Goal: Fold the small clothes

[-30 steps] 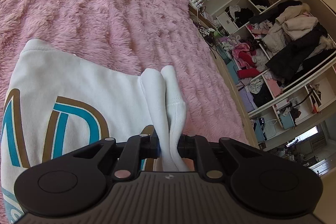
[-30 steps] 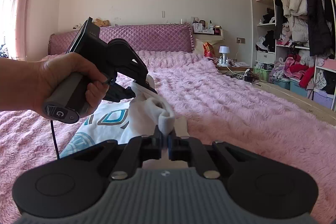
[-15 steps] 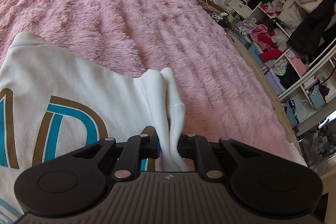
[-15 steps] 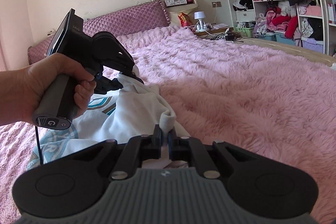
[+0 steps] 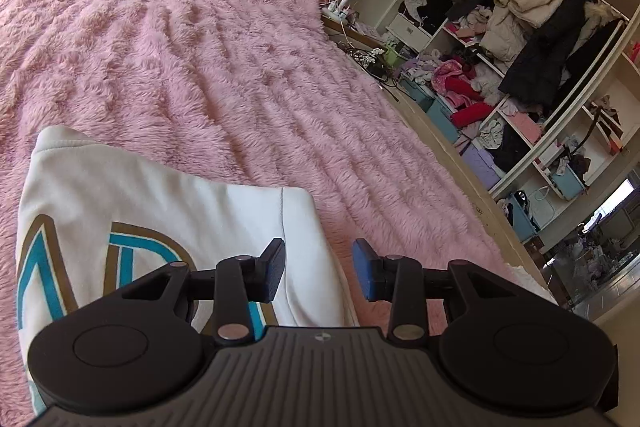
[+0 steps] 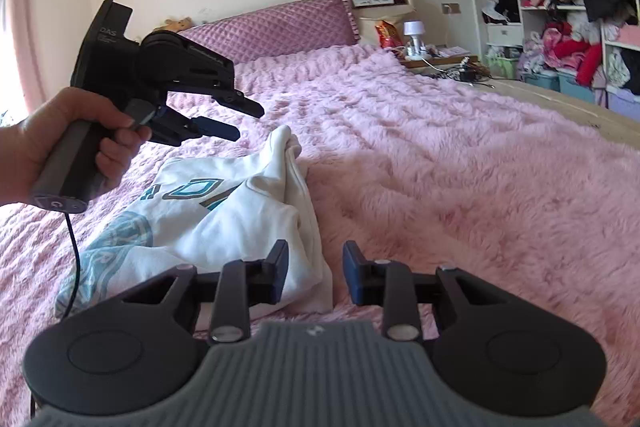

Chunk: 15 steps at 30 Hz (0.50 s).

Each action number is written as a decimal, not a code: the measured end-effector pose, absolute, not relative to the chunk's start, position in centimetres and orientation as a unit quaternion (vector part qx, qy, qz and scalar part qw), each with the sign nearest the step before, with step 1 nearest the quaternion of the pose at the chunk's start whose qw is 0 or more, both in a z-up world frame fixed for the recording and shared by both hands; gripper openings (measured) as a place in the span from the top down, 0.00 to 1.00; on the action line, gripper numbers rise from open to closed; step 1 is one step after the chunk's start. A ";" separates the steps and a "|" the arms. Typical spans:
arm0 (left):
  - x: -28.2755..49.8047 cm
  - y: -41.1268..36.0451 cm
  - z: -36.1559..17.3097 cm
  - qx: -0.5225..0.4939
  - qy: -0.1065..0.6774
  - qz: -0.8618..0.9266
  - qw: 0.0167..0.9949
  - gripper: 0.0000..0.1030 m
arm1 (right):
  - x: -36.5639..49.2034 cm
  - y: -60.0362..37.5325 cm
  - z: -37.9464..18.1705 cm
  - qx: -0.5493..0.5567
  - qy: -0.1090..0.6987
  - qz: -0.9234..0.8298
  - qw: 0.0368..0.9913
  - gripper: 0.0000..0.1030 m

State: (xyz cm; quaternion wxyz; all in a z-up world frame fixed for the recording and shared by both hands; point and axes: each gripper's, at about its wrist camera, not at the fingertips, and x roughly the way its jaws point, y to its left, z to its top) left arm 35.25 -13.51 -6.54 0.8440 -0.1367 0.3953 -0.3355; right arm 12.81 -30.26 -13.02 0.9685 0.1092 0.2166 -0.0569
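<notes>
Fabric lies free of both tools: the white sweatshirt (image 6: 224,211), printed with teal and brown lettering, rests on the pink plush bedspread (image 5: 224,67), toward its near edge and well short of the quilted purple headboard (image 6: 276,27). In the left wrist view the garment's side edge (image 5: 296,227) lies smooth, a seam running along it, while the right wrist view shows the same side bunched, with a peak of cloth (image 6: 286,143) standing up from the heap.

The left gripper (image 5: 319,269) has its fingers spread wide with nothing between them; it hangs above the sweatshirt's edge, and in the right wrist view it is clearly off the cloth, gripped by the left hand (image 6: 68,143). The right gripper (image 6: 315,273) is likewise spread wide and holds nothing, its left finger (image 6: 278,267) over the near corner of the garment and its right finger over bare bedspread.

Judging by this, one side fold has been laid over and let go, though untidily. The next move probably calls for flattening the raised peak, then taking a fresh pinch on a different edge, most likely the opposite side or the hem, with both tools gripping only the layers meant to travel so the finished fold is not dragged open.
</notes>
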 end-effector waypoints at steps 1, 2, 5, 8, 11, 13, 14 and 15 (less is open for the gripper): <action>34.2 -12.3 -6.3 -0.133 0.393 -0.336 0.846 0.56 | 12.8 -30.6 -13.0 0.088 0.221 -0.036 0.971 0.75; 32.4 -10.5 -6.1 -0.125 0.389 -0.331 0.851 0.56 | 12.7 -30.8 -13.0 0.059 0.229 -0.009 0.972 0.75; 28.0 -5.5 -6.5 -0.122 0.383 -0.305 0.863 0.56 | 12.7 -31.4 -13.6 -0.006 0.247 0.064 0.967 0.75; 24.1 -1.1 -8.0 -0.141 0.387 -0.267 0.872 0.56 | 13.6 -31.5 -14.6 -0.062 0.276 0.094 0.955 0.75; 21.6 1.7 -9.6 -0.173 0.402 -0.241 0.866 0.56 | 14.9 -31.9 -15.4 -0.070 0.301 0.106 0.945 0.75; 20.6 2.5 -10.4 -0.187 0.410 -0.233 0.862 0.56 | 15.7 -32.0 -15.6 -0.061 0.310 0.122 0.941 0.75; 20.2 2.6 -10.7 -0.185 0.413 -0.233 0.861 0.56 | 16.0 -31.9 -15.7 -0.061 0.313 0.126 0.939 0.81; 20.2 2.6 -11.0 -0.178 0.416 -0.233 0.861 0.56 | 16.2 -31.8 -15.7 -0.062 0.314 0.129 0.938 0.88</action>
